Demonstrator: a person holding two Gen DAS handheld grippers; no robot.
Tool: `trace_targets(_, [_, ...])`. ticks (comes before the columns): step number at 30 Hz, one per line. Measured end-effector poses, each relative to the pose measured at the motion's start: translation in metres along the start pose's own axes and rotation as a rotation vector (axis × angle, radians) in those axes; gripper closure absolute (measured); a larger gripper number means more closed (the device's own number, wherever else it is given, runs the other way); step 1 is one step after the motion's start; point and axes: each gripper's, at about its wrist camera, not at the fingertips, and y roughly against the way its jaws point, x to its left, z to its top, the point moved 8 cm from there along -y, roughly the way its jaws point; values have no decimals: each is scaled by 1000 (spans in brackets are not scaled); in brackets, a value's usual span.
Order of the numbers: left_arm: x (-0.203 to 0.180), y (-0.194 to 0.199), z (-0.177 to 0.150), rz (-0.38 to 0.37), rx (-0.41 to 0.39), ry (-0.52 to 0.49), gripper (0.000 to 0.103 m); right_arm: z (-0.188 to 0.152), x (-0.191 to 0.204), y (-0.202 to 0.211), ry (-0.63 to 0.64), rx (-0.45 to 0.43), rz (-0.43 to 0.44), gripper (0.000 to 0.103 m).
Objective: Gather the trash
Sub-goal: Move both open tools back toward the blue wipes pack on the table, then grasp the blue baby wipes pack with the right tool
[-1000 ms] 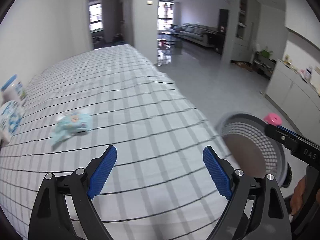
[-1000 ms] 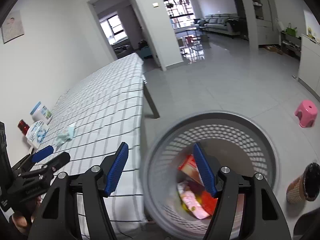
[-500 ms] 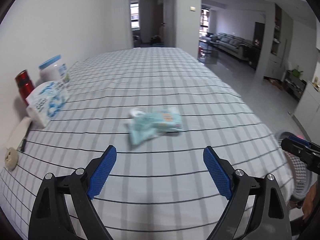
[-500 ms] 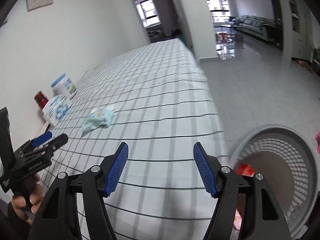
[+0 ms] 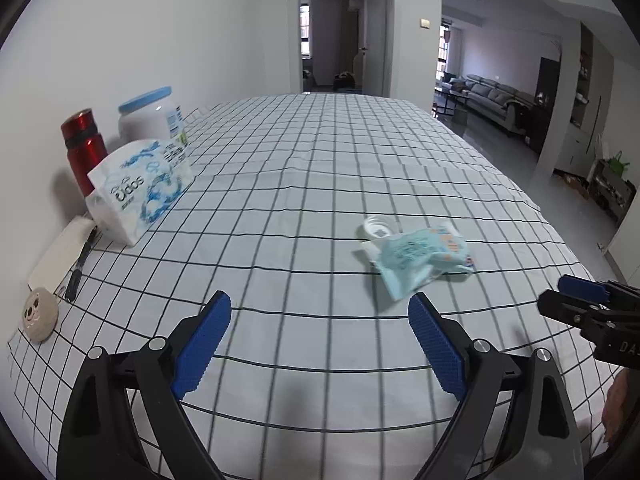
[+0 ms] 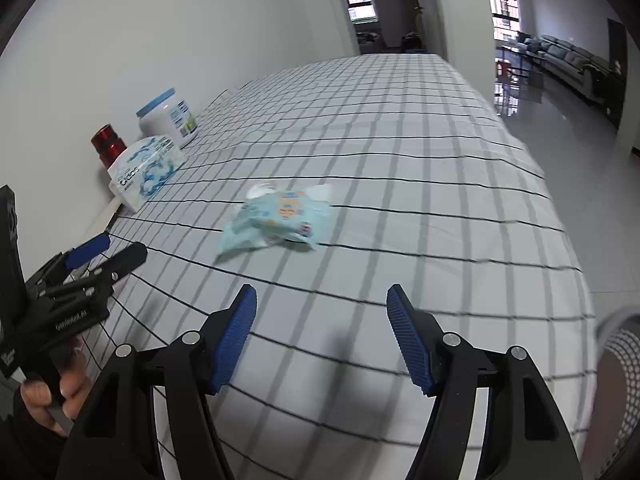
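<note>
A crumpled pale-blue wrapper (image 6: 280, 216) lies mid-bench on the checked cloth (image 5: 280, 168), its long axis running roughly crosswise, straight ahead of the right gripper (image 6: 322, 336) and ahead-right of the left gripper (image 5: 320, 344) (both with jaws spread, holding nothing). The tissue pack (image 5: 140, 188) reads what looks like "Udos".

Black two-finger left gripper (image 5: 320, 344), ribbed blue pads on the fingers (image 5: 202, 346), silver screws, white lettering, bare-skinned hand (image 6: 52, 396)

Crumpled blue wrapper (image 5: 420, 254) on checked tablecloth (image 5: 320, 168), left hand-held gripper (image 5: 320, 344) spread wide, empty
</note>
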Motion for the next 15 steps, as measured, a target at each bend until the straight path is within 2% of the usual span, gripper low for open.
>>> trace_targets(6, [26, -8, -3, 4, 9, 44, 15, 9, 38, -35, 49, 29, -8, 38])
trace_targets(11, [46, -9, -2, 44, -23, 73, 15, 13, 59, -62, 59, 57, -68, 38])
trace_targets(15, [56, -11, -3, 42, -20, 113, 15, 18, 68, -80, 48, 74, -97, 38])
